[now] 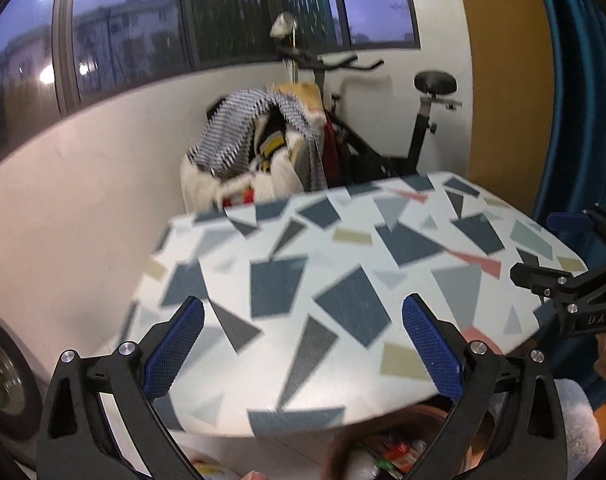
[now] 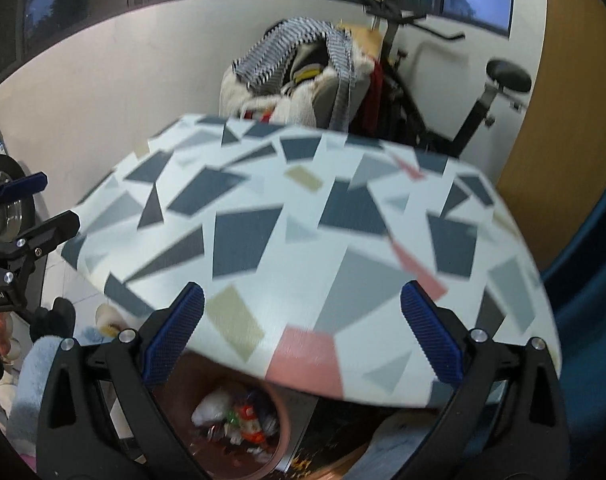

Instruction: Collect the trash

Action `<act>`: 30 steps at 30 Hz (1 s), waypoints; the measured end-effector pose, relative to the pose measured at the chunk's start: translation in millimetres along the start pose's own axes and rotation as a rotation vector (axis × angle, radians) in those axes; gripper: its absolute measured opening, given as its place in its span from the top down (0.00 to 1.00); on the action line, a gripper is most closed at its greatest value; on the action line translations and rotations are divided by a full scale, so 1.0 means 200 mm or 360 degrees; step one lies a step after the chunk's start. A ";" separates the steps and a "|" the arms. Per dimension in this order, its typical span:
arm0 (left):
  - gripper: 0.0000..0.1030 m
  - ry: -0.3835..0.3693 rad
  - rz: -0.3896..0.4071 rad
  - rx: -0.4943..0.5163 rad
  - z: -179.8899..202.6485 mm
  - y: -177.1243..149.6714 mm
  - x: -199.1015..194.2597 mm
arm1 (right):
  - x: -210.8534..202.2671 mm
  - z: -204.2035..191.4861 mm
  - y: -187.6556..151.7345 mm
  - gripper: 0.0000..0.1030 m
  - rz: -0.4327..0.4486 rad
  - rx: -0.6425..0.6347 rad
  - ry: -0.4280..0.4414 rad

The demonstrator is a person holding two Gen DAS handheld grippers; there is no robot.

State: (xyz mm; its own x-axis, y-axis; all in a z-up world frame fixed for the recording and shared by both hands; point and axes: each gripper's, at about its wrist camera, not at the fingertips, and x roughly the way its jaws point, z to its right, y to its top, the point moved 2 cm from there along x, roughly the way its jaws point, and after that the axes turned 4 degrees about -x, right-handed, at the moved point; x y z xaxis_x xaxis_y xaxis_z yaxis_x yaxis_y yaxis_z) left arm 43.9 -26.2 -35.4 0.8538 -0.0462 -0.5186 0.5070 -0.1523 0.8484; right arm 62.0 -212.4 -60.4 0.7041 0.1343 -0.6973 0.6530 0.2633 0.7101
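Both pairs of jaws stand wide open and hold nothing: the left gripper [image 1: 303,344] and the right gripper [image 2: 302,334] each have only air between their blue pads.

All the trash [image 2: 239,420] I can see sits in the brown bin [image 2: 281,412] on the floor, low down and just under the near edge of the surface [image 2: 303,216]. It looks like white paper and bright wrappers, though it is too blurry to be sure. From the left wrist view only the bin's rim [image 1: 339,452] and a bit of trash peek out at the bottom.

What could go wrong? Both pictures are smeared, so aiming now would be hard. The bin is tucked half under the surface, so a gripper going down to it could bump that edge. The two grippers are also near each other, and their black arms could knock together. The open bin could tip if it is hit on its rim, and the trash would spill.

Nothing lies on the surface, which is white with grey, blue, tan and pink shapes. Behind it is a pile of clothes [image 2: 303,68] draped over an exercise bike [image 2: 475,96]. A white wall, dark windows [image 1: 115,48] and a blue curtain [image 1: 575,80] are around it.
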 end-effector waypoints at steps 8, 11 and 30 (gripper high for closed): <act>0.06 -0.0035 0.0074 -0.0056 -0.05 0.14 -0.10 | -0.14 0.07 0.22 0.06 0.0111 -0.0015 -0.0015; 0.06 -0.0047 0.0079 -0.0078 -0.06 0.15 -0.11 | -0.17 0.08 0.28 0.06 0.0120 -0.0021 -0.0020; 0.06 -0.0007 0.0039 -0.0088 -0.08 0.14 -0.09 | -0.22 0.05 0.33 0.06 0.0132 -0.0026 -0.0033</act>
State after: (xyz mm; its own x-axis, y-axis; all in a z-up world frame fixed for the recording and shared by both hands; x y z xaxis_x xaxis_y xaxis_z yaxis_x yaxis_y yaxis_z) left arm 44.5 -12.9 -0.4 0.8655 -0.0536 -0.4980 0.4920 -0.0963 0.8653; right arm 77.1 -210.8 17.2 0.7614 0.1363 -0.6338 0.5877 0.2676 0.7636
